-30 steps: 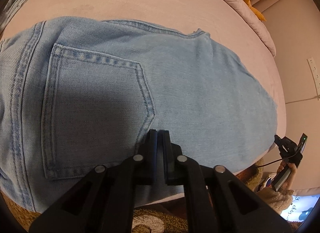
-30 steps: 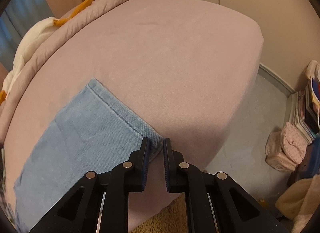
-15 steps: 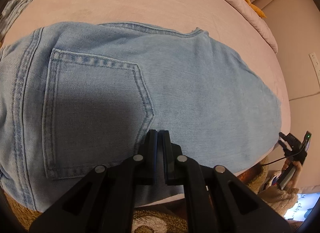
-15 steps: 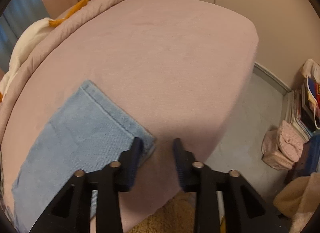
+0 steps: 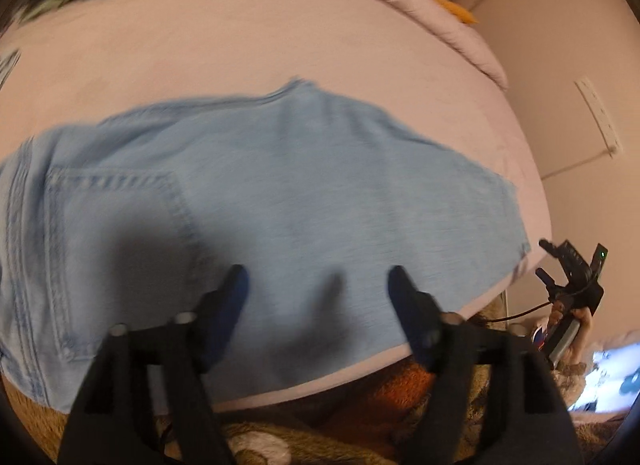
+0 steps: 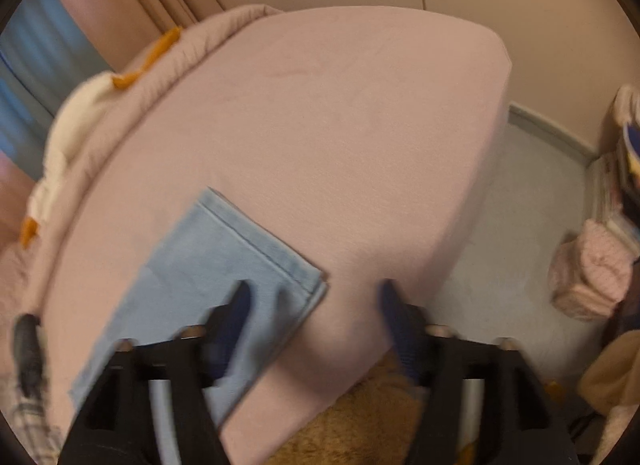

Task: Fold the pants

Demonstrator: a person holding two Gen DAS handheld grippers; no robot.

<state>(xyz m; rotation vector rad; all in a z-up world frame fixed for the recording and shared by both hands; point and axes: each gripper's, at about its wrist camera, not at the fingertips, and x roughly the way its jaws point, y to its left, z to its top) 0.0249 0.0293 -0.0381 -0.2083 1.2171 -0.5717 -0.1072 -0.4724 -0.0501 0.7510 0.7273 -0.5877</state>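
Light blue jeans (image 5: 312, 185) lie folded lengthwise on a pink bed (image 5: 280, 33), back pocket (image 5: 116, 233) at the left. My left gripper (image 5: 316, 285) hovers just above the seat near the bed's front edge. Its jaws are opening, wide apart, with nothing pinched between them. In the right wrist view the leg hems (image 6: 224, 261) lie flat by the bed's corner. My right gripper (image 6: 314, 297) hangs above the hem corner. Its jaws are also opening, and the denim lies loose below them. The right gripper (image 5: 572, 277) also shows at the far right of the left wrist view.
A pink duvet (image 6: 168, 61) with a white and orange soft toy (image 6: 80, 105) lies along the far side of the bed. A brown fuzzy rug (image 5: 360, 417) covers the floor in front. Pink bags (image 6: 588, 269) and stacked items stand on the grey floor (image 6: 520, 201) to the right.
Both grippers went from shut on the denim to wide apart and let it go. Both lifted and drew back a little, and the jeans now lie flat on the bed.
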